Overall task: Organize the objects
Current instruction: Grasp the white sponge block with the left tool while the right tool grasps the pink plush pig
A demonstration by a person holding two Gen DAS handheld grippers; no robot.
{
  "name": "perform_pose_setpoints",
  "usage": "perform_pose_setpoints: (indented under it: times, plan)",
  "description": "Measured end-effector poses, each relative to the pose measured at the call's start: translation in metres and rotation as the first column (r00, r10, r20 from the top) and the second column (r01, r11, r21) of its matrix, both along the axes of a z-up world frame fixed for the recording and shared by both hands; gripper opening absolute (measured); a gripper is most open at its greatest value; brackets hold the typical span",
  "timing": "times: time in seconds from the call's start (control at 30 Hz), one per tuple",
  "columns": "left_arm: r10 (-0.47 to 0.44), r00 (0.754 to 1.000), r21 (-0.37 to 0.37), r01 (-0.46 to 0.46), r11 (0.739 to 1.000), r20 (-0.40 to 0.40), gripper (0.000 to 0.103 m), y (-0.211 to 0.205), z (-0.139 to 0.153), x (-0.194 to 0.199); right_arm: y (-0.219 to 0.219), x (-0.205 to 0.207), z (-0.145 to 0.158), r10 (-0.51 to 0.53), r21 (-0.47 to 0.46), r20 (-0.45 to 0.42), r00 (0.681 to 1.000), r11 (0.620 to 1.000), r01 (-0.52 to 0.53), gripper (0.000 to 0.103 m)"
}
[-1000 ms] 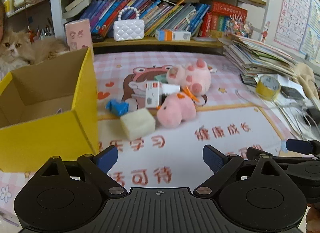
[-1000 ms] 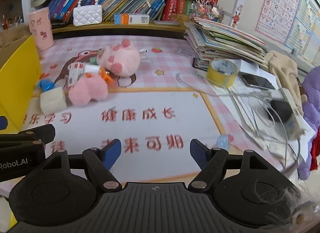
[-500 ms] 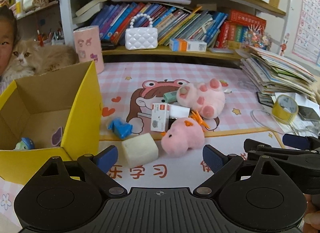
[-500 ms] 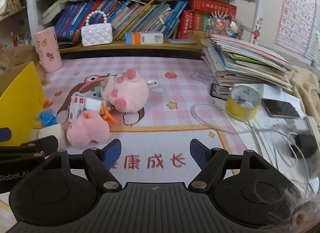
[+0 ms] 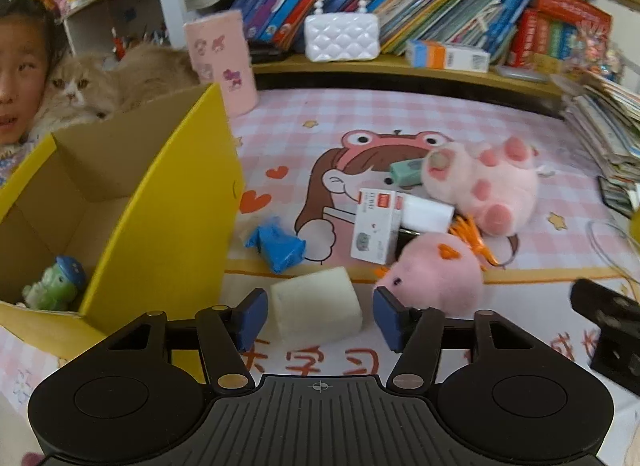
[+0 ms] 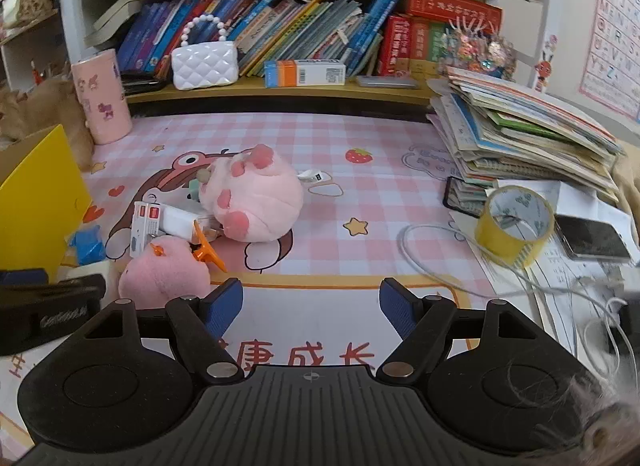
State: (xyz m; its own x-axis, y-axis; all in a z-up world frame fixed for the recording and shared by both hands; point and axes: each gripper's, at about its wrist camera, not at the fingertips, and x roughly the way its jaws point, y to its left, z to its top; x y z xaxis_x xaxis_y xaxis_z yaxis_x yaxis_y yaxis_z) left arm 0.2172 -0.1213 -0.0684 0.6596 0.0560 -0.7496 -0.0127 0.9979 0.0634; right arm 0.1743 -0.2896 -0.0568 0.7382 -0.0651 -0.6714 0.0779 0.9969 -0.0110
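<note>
A cream foam block (image 5: 316, 308) lies on the pink mat between the blue pads of my left gripper (image 5: 319, 318). Its jaws are closing, with a small gap still showing on each side of the block. Just left stands an open yellow box (image 5: 160, 225) holding a green toy figure (image 5: 56, 286). Beyond the block lie a blue packet (image 5: 276, 246), a white and red carton (image 5: 376, 225), a small pink plush (image 5: 436, 274) and a big pink plush (image 5: 488, 185). My right gripper (image 6: 310, 306) hovers open over the mat's lettering with nothing between its pads; the small plush (image 6: 164, 274) is ahead to its left.
A person's face (image 5: 16, 65) and a cat (image 5: 100, 81) are behind the box. A pink tumbler (image 5: 224, 61) and a bookshelf with a white purse (image 5: 342, 35) stand at the back. On the right are a book stack (image 6: 520, 137), yellow tape (image 6: 516, 221), a phone (image 6: 592, 242) and cables (image 6: 420, 250).
My left gripper has come forward and down to the foam block, and its jaws have narrowed around it. My right gripper has moved forward over the mat, jaws unchanged.
</note>
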Motion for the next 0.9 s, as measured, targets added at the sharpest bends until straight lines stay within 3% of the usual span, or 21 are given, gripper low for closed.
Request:
perform_pose_setpoints:
  times: [0.27,0.4,0.5,0.7,0.8,0.9]
  plan:
    - [0.065,0.995,-0.052,-0.069,0.996,-0.070,0.055,0.009,-0.021,0.017,-0.001,0.007,0.001,0.073,0.028,0.017,0.997,0.997,-0.074,0.073]
    - [0.048,0.996,-0.121,-0.056,0.991,-0.070,0.045,0.018,-0.016,0.011,-0.001,0.016,0.001,0.113,0.107,0.015,0.993,0.988,-0.114,0.074]
    - [0.030,0.996,-0.112,-0.040,0.993,-0.084,0.043,0.021,-0.014,0.000,0.002,0.028,-0.002,0.161,0.184,0.002,0.987,0.970,-0.159,0.079]
    - [-0.010,0.994,-0.087,0.000,0.996,-0.108,0.043,0.023,-0.013,-0.025,0.029,0.061,-0.016,0.352,0.179,-0.053,0.934,0.924,-0.338,0.088]
    - [-0.034,0.993,-0.087,0.024,0.996,-0.112,0.042,0.022,-0.011,-0.033,0.042,0.074,-0.026,0.401,0.151,-0.106,0.910,0.911,-0.384,0.088]
    - [-0.050,0.992,-0.086,0.041,0.995,-0.112,0.042,0.023,-0.010,-0.040,0.049,0.083,-0.034,0.445,0.182,-0.125,0.887,0.889,-0.420,0.092]
